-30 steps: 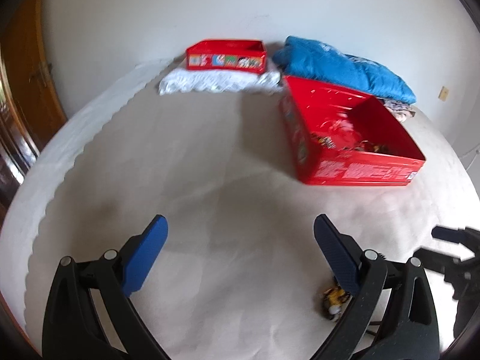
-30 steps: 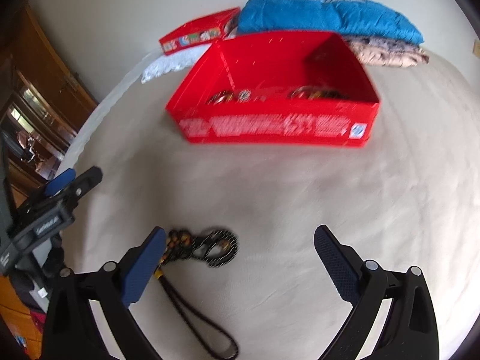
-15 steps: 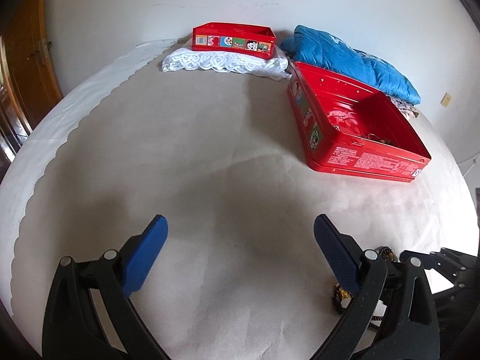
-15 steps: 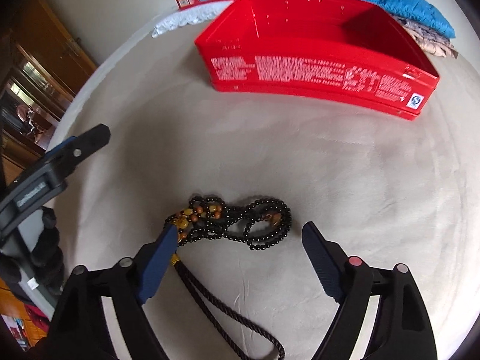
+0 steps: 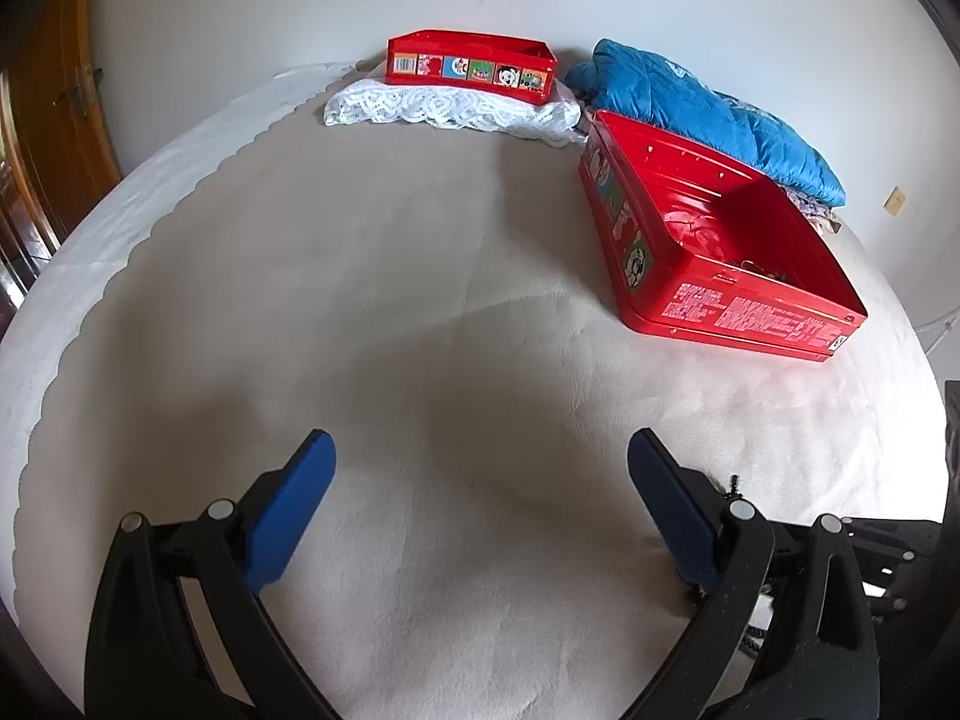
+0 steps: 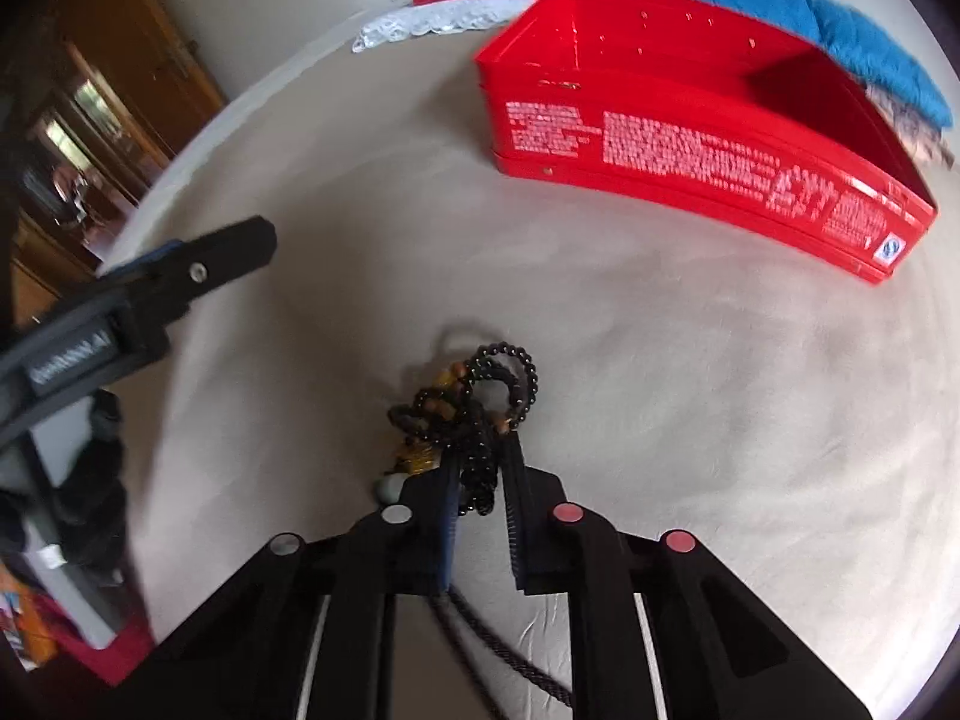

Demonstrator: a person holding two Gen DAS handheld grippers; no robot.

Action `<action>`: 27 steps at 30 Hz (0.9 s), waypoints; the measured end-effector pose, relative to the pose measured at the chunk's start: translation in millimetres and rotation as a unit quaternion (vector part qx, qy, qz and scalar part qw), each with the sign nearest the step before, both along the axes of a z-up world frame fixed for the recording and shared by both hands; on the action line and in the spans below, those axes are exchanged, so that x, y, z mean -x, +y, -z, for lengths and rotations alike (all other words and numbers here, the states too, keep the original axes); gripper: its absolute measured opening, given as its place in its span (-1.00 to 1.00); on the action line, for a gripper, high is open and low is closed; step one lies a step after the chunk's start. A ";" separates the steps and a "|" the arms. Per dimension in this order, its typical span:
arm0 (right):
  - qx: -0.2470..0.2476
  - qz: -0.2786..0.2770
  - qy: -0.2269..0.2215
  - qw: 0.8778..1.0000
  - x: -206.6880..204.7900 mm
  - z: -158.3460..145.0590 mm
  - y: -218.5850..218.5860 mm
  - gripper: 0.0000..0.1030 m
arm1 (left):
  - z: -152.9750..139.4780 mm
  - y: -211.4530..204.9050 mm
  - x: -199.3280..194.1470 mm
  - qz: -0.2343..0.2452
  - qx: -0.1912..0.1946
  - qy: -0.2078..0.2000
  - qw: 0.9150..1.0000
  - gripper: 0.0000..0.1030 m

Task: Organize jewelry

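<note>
Closing right gripper [image 6: 480,468] jaws pinch the black bead necklace [image 6: 474,402] on the bed [image 6: 660,390]; left gripper [image 5: 480,462] jaws spread, empty. Risk: loose loops and trailing cord may snag or slip before reaching the red tin [image 6: 690,150] beyond.

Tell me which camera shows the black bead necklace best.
The right wrist view: the black bead necklace lies centred, bunched between the right gripper's closing jaws. The left wrist view shows almost nothing of it, hidden behind that gripper's own finger.
</note>
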State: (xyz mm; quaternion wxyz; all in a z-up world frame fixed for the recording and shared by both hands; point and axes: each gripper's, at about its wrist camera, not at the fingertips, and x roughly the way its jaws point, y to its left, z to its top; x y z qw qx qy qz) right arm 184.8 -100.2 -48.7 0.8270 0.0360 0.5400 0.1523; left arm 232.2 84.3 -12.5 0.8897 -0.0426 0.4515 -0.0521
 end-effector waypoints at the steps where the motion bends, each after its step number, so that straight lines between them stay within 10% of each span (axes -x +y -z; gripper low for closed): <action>1: -0.011 0.004 -0.003 1.000 0.5 -1.9 -5.2 -0.81 | 0.8 -0.2 -0.3 0.000 0.000 0.001 1.000 0.89; 15: -0.098 0.032 -0.088 0.991 24.2 -68.8 -54.8 -0.82 | 8.1 -5.2 -3.5 0.008 -0.008 0.012 1.000 0.89; 24: -0.085 0.090 -0.067 0.990 11.4 -51.9 -94.3 -0.81 | 10.9 -8.5 -3.7 0.012 -0.015 0.014 1.000 0.89; 27: -0.067 0.104 -0.058 0.991 3.5 -38.9 -98.6 -0.41 | 12.2 -9.5 -4.6 0.012 -0.020 0.015 1.000 0.89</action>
